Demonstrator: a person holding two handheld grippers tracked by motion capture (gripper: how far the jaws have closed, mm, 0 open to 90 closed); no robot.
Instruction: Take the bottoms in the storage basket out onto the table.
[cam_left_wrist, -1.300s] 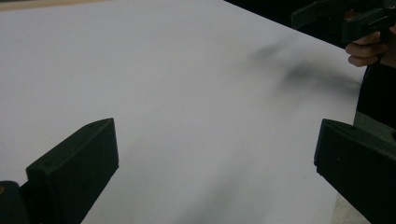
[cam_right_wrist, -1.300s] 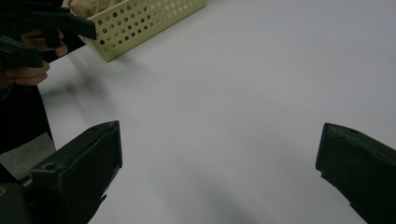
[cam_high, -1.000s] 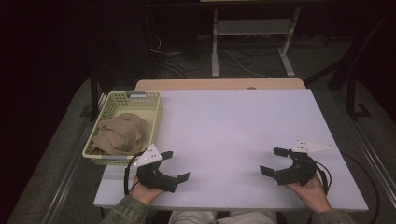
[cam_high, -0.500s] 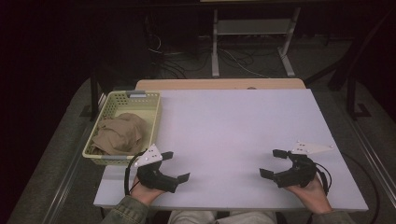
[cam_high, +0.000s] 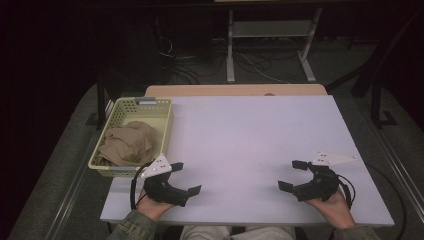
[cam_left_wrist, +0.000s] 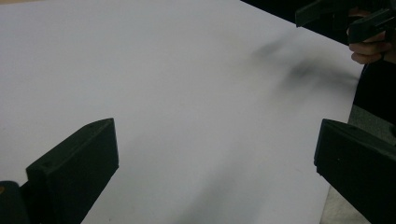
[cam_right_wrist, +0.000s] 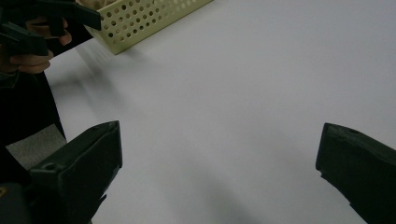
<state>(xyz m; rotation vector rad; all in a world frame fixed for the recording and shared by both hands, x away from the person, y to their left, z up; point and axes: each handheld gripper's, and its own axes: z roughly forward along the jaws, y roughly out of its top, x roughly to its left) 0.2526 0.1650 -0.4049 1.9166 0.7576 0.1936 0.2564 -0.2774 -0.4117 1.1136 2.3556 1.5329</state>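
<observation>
The basket (cam_high: 131, 137), a pale yellow perforated one, was set at the left edge of the table (cam_high: 250, 140), and a crumpled tan cloth (cam_high: 125, 142) was seen lying inside it. The left gripper (cam_high: 185, 178) was held just beside the basket's near end, toward the table's front edge, with its 2 jaws spread wide and nothing between them. In the left gripper view, bare white tabletop was seen between the jaws, and the right gripper (cam_left_wrist: 345, 21) was seen far off at the upper right. The right gripper (cam_high: 294, 175) was held well apart from the basket, near the table's front right corner, its 2 jaws likewise spread wide and empty. In the right gripper view, a corner of the basket (cam_right_wrist: 144, 23) was seen at the upper left, with the left gripper (cam_right_wrist: 42, 28) just beside it. Both grippers were pointed toward each other across the bare tabletop.
</observation>
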